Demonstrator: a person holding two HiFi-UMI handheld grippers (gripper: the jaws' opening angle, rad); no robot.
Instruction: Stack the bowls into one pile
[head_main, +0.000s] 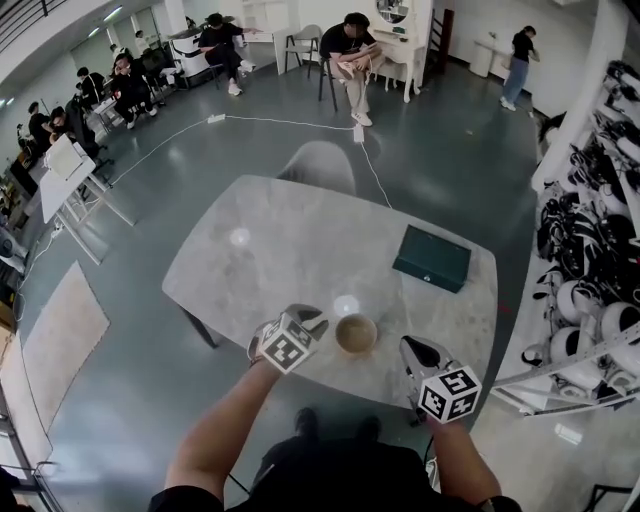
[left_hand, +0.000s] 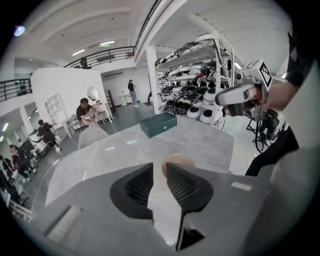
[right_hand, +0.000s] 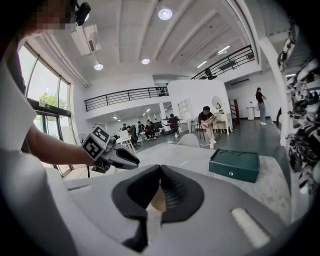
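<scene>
Narrowly parted and empty at the left gripper (left_hand: 159, 169); pressed shut, empty, at the right gripper (right_hand: 160, 169). Between both, near the front edge of the table (head_main: 300, 240): the tan bowl (head_main: 356, 333), upright. Likely light, stiff, smooth; best pinched across the rim.

A: Left gripper (head_main: 302, 322)?
B: Lower centre of head view, tilted down and forward. Jaws a narrow gap apart, pads pressing on nothing. Left marker cube (head_main: 288, 346) faces the camera. Bare left forearm (head_main: 215, 430) comes up from the bottom edge.
A: Right gripper (head_main: 420, 350)?
B: Lower right, jaw tips closed together. Right marker cube (head_main: 448, 393) sits nearest the camera, right forearm (head_main: 465, 465) behind it.
A: Touching each other?
B: No, apart. Each shows in the other's view: mid left of the right gripper view, upper right of the left gripper view.
</scene>
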